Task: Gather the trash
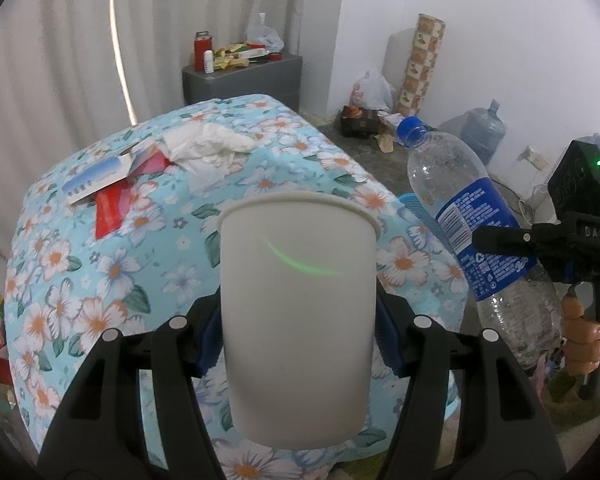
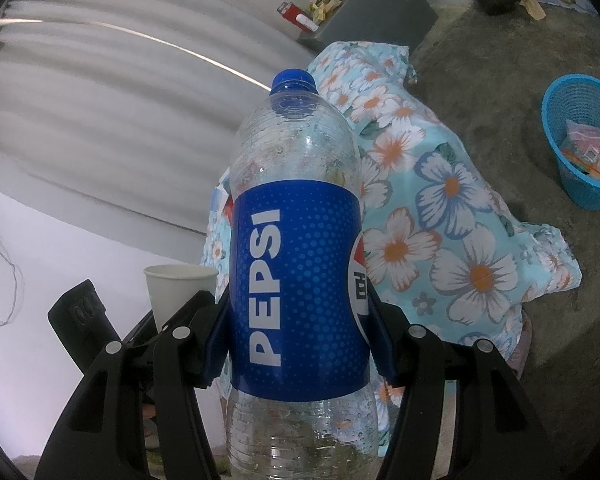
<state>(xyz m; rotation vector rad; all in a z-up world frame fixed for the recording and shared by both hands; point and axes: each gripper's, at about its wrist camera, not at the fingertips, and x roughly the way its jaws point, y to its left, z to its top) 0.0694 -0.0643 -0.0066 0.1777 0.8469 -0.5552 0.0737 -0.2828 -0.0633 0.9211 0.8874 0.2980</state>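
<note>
Left wrist view first: your left gripper [image 1: 298, 336] is clamped on a plain white paper cup [image 1: 298, 312], its blue pads pressing the lower half of the wall, cup upright and lifted above the flowered cloth [image 1: 100, 280]. Judge that cup as very light and soft-walled; squeeze harder and it will likely buckle, so keep the hold low, where the base stiffens it. No printing shows on it, only a green streak of lens glare.

Right wrist view: your right gripper [image 2: 296, 344] is closed around a clear plastic bottle [image 2: 296, 240] at its blue label band, cap up. It looks empty apart from droplets inside, so expect it to be light, springy and a little slick on the label film; the banded middle is the firmest place to hold. The label reads "PEPSI" in white letters running up the side, with part of the round logo at the right edge. Its back, seen from the left wrist, carries a barcode and small print too fine to read.

Further out on the cloth lie crumpled tissue [image 1: 208, 148] and a red-and-white carton [image 1: 104, 184], its writing unreadable. Far right on the floor stands a blue basket [image 2: 580, 140] with wrappers already inside, probably where both items belong.
</note>
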